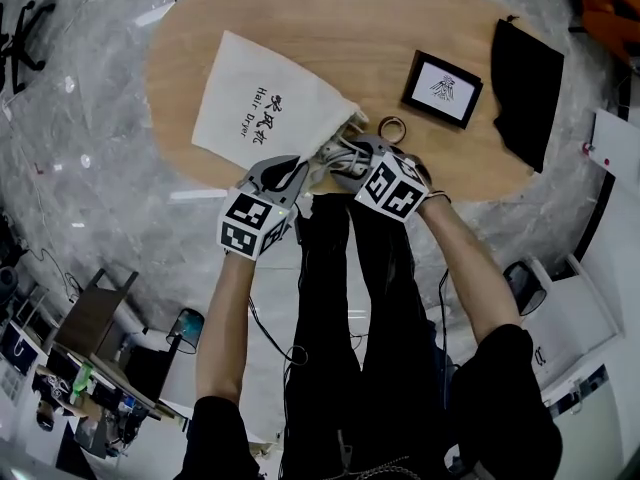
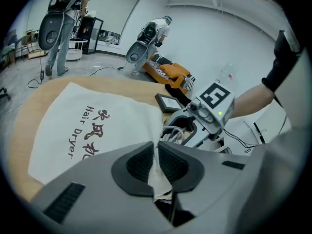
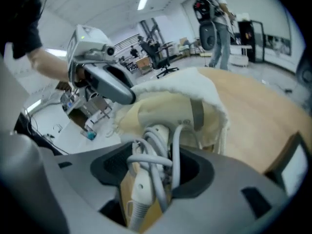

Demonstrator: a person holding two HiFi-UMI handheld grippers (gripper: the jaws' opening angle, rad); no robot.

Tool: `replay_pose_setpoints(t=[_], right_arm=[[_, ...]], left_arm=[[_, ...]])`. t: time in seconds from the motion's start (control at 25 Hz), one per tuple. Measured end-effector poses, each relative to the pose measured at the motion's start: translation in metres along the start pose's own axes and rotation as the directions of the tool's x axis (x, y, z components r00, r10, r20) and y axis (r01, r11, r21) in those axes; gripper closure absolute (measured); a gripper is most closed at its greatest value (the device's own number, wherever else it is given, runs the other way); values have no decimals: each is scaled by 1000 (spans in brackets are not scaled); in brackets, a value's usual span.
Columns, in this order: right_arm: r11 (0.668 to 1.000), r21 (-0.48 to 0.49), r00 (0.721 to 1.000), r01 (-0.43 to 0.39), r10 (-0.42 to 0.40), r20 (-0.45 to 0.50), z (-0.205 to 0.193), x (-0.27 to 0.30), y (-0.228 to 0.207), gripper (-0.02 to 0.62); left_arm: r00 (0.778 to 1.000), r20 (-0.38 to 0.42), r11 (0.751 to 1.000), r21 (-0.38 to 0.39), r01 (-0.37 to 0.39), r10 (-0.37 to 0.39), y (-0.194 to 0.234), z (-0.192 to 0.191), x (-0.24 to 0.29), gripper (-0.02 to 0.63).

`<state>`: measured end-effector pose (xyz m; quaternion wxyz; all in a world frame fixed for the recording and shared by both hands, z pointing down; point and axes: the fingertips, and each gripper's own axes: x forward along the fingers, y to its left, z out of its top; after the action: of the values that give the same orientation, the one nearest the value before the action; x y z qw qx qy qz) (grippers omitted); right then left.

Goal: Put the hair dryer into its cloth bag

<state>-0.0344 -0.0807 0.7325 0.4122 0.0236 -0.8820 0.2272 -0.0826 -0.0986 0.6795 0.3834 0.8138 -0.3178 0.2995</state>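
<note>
Progress: partway, in my judgement.

- The white cloth bag printed "Hair Dryer" [image 1: 252, 106] lies flat on the left part of the oval wooden table [image 1: 350, 23], with its mouth toward the near edge.
- The left claw [image 2: 156, 156] is closed down to a sliver, pinching a fold of the bag's mouth hem and holding it up.
- The right claw [image 3: 155, 172] is clamped on the handle of the cream plastic hair dryer [image 3: 163, 115], with the wound grey cord [image 3: 146, 152] caught in the same grip.
- The dryer's head sits just under the lifted lip of the bag. The handle and cord bundle are still outside, at the near edge of the table.
- Left to do: push the body fully in, tuck in the cord, and let go (probably close the mouth too, though I cannot make out a drawstring).

Views compared:

- Only the right gripper view shows the dryer's head under the fabric. From the head view the marker cubes cover that spot.
- The left gripper view alone confirms that it is cloth, not cord, between the left pads.
- The head view alone gives the layout. A black-framed picture [image 1: 442, 88] and a small ring [image 1: 392, 126] lie to the right of the bag, and a black cloth [image 1: 528, 88] is at the far right edge.
</note>
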Motion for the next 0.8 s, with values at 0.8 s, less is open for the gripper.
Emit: replay_pose_setpoints(t=[0.8], right_arm=[[837,-432,940,335,-329,90,7,-14,45,373]], left_arm=[[1000,-17,1000,13,16,-15,5,-4,8,571]])
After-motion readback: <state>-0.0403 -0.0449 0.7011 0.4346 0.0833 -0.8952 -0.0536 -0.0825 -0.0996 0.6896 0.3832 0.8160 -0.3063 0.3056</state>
